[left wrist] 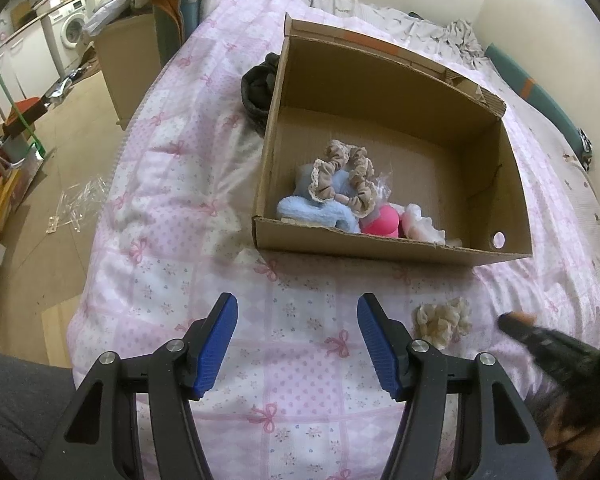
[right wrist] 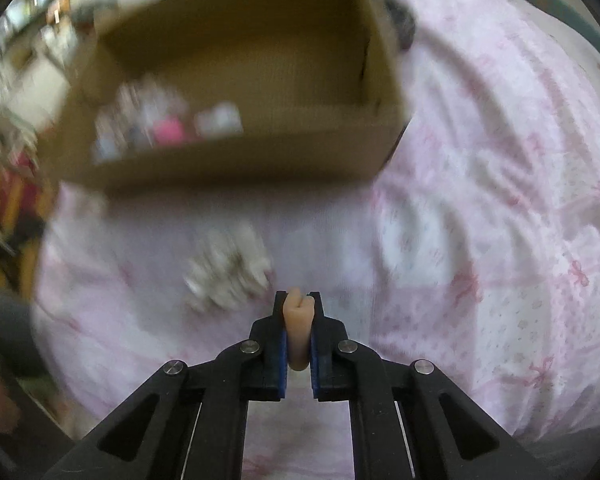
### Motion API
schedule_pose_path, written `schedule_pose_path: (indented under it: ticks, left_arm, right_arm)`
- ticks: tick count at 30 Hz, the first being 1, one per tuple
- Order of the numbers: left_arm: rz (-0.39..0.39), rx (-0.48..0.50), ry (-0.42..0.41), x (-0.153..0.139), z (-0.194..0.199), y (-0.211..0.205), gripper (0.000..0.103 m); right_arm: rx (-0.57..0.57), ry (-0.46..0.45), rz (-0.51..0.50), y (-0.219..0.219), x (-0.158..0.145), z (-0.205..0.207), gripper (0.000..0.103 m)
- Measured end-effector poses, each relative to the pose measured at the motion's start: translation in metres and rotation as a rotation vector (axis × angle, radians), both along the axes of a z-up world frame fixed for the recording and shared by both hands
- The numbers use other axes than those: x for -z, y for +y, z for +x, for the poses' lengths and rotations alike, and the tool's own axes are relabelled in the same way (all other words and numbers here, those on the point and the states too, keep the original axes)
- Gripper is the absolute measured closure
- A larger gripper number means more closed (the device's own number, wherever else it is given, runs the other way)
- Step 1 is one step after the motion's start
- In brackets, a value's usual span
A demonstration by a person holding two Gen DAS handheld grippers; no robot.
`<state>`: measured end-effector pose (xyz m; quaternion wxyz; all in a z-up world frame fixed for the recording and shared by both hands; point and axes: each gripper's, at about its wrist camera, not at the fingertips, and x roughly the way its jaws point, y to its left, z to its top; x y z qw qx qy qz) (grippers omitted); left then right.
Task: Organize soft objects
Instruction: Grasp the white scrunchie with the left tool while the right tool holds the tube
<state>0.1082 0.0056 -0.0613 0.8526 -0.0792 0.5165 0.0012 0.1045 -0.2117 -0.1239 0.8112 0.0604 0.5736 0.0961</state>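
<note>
An open cardboard box (left wrist: 380, 246) stands on the pink quilt. Inside it lie a beige scrunchie (left wrist: 346, 178), a light blue fluffy item (left wrist: 316, 208), a pink round sponge (left wrist: 382, 222) and a white frilly item (left wrist: 420, 226). A cream scrunchie (left wrist: 444, 320) lies on the quilt in front of the box; it also shows blurred in the right wrist view (right wrist: 228, 268). My left gripper (left wrist: 298, 316) is open and empty, above the quilt before the box. My right gripper (right wrist: 298, 300) is shut on a small peach soft piece (right wrist: 298, 328); it shows blurred in the left wrist view (left wrist: 516, 320). The box (right wrist: 228, 160) is ahead of it.
A dark fabric item (left wrist: 260, 88) lies against the box's far left wall. The bed's left edge (left wrist: 100, 208) drops to a wooden floor with a cardboard cabinet (left wrist: 128, 64) and clutter. Rumpled bedding (left wrist: 380, 8) and a wall lie behind the box.
</note>
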Motion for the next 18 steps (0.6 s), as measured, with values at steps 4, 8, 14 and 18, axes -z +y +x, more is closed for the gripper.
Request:
schedule_pose_path:
  ticks: [4, 8, 14, 18]
  left_arm:
    - [0.011, 0.013, 0.004, 0.002, -0.001, -0.004, 0.044]
    - [0.008, 0.047, 0.007, 0.006, -0.001, -0.018, 0.044]
    - [-0.002, 0.149, 0.027, 0.018, -0.001, -0.067, 0.044]
    - [-0.028, 0.212, 0.064, 0.031, 0.004, -0.103, 0.044]
  right_arm:
    - [0.076, -0.070, 0.116, -0.019, -0.021, -0.007, 0.093]
    - [0.124, -0.101, 0.203, -0.032, -0.030, -0.007, 0.093]
    - [0.157, -0.119, 0.283, -0.049, -0.036, -0.002, 0.093]
    - [0.182, -0.115, 0.317, -0.058, -0.034, -0.002, 0.093]
